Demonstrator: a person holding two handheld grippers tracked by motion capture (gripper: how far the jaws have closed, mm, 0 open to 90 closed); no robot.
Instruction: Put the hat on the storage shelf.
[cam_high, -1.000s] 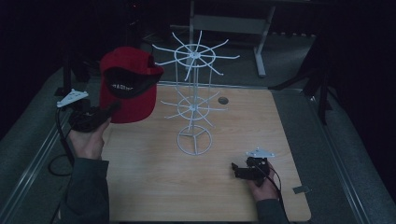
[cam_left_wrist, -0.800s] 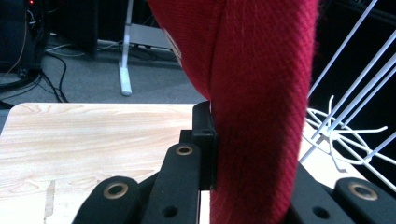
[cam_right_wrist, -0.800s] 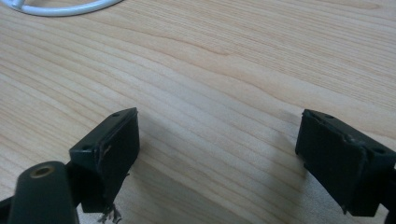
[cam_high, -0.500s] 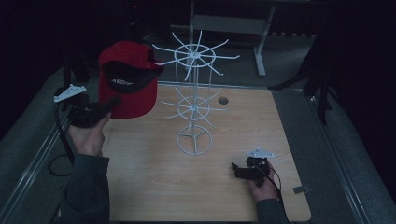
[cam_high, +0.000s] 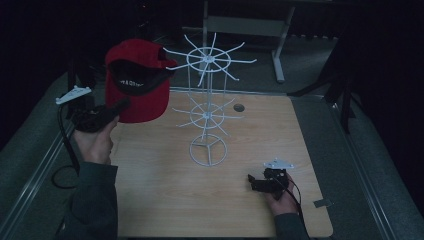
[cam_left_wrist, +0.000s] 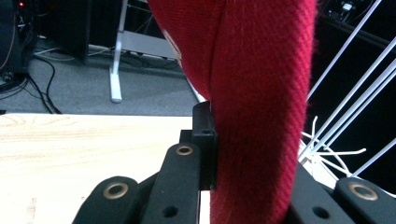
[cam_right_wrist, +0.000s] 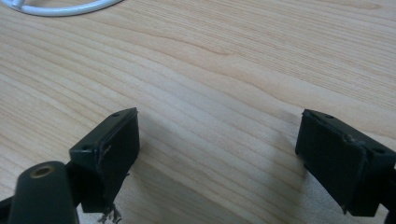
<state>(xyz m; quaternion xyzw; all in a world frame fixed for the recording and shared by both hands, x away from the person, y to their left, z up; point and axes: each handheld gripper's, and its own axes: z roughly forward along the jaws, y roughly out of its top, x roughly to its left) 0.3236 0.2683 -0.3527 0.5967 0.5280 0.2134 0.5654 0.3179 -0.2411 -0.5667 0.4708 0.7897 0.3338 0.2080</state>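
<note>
A red cap with a black underside hangs in the air at the upper left, its top close to the upper spokes of a white wire rack. My left gripper is shut on the cap's lower edge. The left gripper view has the red fabric clamped between the black jaws, with white rack wires at right. My right gripper rests low over the wooden table near the front right, open. Bare wood lies between its two pads in the right gripper view.
The rack's round base stands at the table's middle; its rim edges the right gripper view. A small round hole sits in the table behind the rack. A grey metal frame stands beyond the far edge. Cables trail from both grippers.
My left hand has lifted the cap higher and a little to the right, closer to the rack's upper spokes. The right gripper has stayed in place.
</note>
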